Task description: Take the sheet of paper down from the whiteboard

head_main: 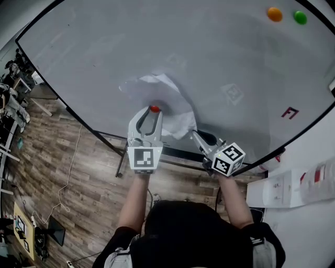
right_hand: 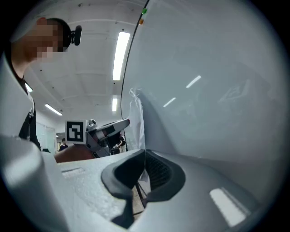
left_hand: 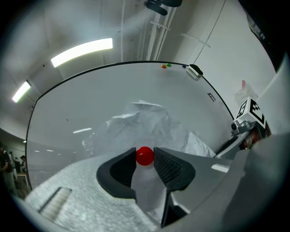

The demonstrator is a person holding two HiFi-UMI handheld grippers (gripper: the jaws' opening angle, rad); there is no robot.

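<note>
The board (head_main: pixel 104 52) stands upright and fills most of the head view, so anything on it stays up only by being pinned. The paper (head_main: pixel 165 102) hangs at the board's lower middle. It is badly crumpled and bulges off the surface instead of lying flat, which suggests that a single pin carries it.

The right claw (head_main: pixel 193 134) comes in from the lower right, lying almost flat along the board. Its jaws are pressed together on the paper's lower right edge, and the right gripper view shows the thin sheet caught between the pads (right_hand: pixel 156 170). That hold is probably there so the sheet cannot drop to the floor once it is freed.

The left claw (head_main: pixel 152 112) points straight at the board and is clamped on the red magnet (head_main: pixel 155 109). In the left gripper view both pads touch the magnet's sides, with crumpled paper behind and above it. The magnet sits on the lower middle of the sheet and appears to be the only thing pinning it. The step in hand looks like pulling that magnet off, after which the right claw alone would carry the paper. The magnet is small, round and smooth, so it may slip from the pads if pulled at an angle.

An orange magnet (head_main: pixel 274 14) and a green magnet (head_main: pixel 300 17) sit at the board's top right, well apart from the sheet and holding nothing.
</note>
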